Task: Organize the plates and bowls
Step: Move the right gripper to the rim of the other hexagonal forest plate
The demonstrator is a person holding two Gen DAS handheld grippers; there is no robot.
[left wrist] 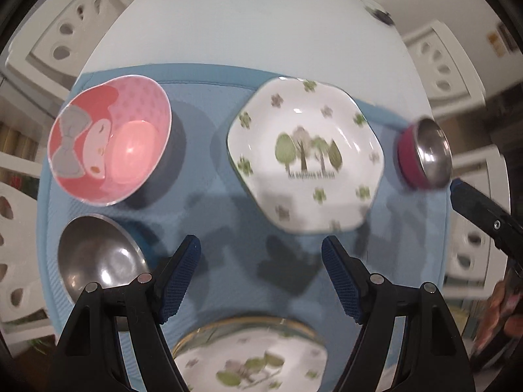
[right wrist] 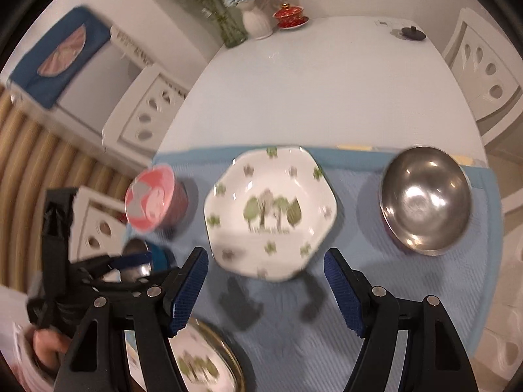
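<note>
A white six-sided plate (left wrist: 305, 155) (right wrist: 271, 209) printed with green trees lies in the middle of a blue mat (left wrist: 228, 215) (right wrist: 376, 294). A pink cartoon bowl (left wrist: 109, 143) (right wrist: 153, 199) stands to its left and a steel bowl (left wrist: 425, 153) (right wrist: 425, 196) with a magenta outside to its right. Another steel bowl (left wrist: 98, 258) (right wrist: 135, 258) sits at the near left. A gold-rimmed round plate (left wrist: 251, 356) (right wrist: 199, 359) lies nearest. My left gripper (left wrist: 261, 268) (right wrist: 130, 261) hovers open above the mat, nothing between its fingers. My right gripper (right wrist: 266, 281) (left wrist: 470, 202) is open and empty, just short of the six-sided plate.
The mat lies on a white table (right wrist: 310, 91). At its far end stand a vase of flowers (right wrist: 255, 19), a red lidded cup (right wrist: 289, 16) and a small black object (right wrist: 412, 32). White chairs (left wrist: 65, 42) (right wrist: 483, 75) flank both sides. A hand (right wrist: 45, 343) holds the left gripper.
</note>
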